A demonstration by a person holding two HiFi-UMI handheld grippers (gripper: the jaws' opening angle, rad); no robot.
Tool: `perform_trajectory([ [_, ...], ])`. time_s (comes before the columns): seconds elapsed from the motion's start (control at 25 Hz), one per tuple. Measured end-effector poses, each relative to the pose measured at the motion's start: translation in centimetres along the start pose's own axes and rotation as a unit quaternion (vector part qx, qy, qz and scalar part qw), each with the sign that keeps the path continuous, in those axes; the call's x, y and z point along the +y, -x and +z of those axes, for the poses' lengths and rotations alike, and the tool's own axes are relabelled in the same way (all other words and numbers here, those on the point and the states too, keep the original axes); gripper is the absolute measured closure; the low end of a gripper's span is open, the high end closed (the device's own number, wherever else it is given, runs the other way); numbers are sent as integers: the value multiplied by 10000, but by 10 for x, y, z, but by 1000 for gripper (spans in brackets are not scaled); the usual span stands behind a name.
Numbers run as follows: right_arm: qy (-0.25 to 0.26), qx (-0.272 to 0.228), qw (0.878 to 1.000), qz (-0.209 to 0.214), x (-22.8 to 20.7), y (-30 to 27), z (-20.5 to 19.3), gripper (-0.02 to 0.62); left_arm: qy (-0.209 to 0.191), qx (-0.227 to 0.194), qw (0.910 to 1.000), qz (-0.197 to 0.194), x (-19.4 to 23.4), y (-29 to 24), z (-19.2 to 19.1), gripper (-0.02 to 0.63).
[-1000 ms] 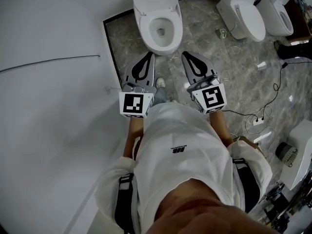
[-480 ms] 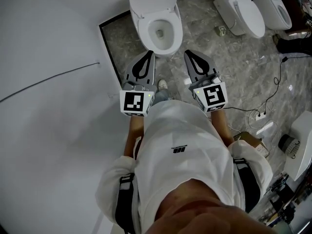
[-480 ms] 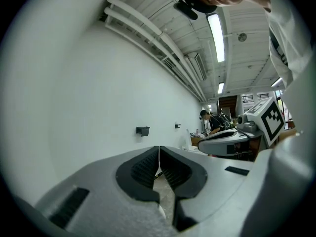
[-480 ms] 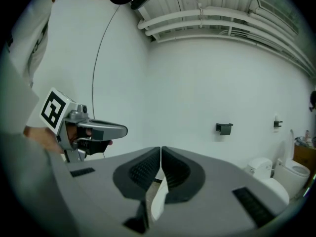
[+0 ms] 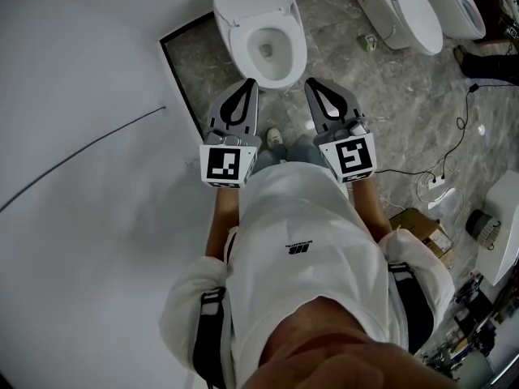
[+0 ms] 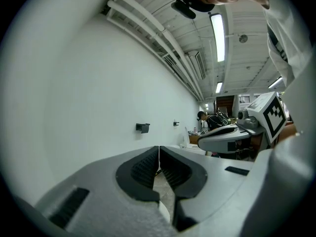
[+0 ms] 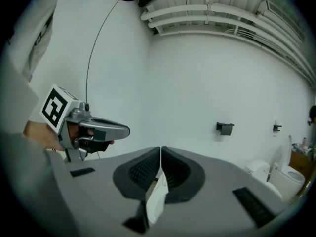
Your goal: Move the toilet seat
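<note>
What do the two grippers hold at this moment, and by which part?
Nothing. The left gripper and the right gripper both have their fingers closed together and empty, near the front of the toilet.

Toilet (image 5: pixel 261 29) looked white, glossy and smooth, like ceramic. Floor (image 5: pixel 389 87) was grey veined stone-look tile with a slight sheen. Wall (image 5: pixel 81 217) was matt white and smooth. Left gripper (image 5: pixel 246 83) and right gripper (image 5: pixel 310 82) were matt grey plastic, with pads (image 6: pixel 143 168) black and ribbed. Shirt (image 5: pixel 300 217) was white cloth.

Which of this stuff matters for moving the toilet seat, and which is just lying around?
Job: toilet ahead, lid up; left tool and right tool, both shut and empty.
Lying about: other toilets; power strip with cables; cardboard box.
</note>
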State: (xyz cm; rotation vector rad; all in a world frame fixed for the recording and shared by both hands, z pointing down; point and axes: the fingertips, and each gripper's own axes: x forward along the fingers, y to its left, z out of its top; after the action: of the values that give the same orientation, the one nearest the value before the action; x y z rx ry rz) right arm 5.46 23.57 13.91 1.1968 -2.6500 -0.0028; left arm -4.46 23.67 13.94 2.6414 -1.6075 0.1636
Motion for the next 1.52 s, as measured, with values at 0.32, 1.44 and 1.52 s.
perform_trajectory([
  [0.32,0,192,9995,-260,-16,-14,-10,563,146,93,9998,-119,11,-20,-19,577],
  [1.44,-443,783,9957,234,-70,-115,-114,561,667,670,9952,240,49,-114,-126,575],
  [1.52,-451,791,9955,270,-73,-123,-120,561,724,744,9941,329,52,-119,-132,575],
])
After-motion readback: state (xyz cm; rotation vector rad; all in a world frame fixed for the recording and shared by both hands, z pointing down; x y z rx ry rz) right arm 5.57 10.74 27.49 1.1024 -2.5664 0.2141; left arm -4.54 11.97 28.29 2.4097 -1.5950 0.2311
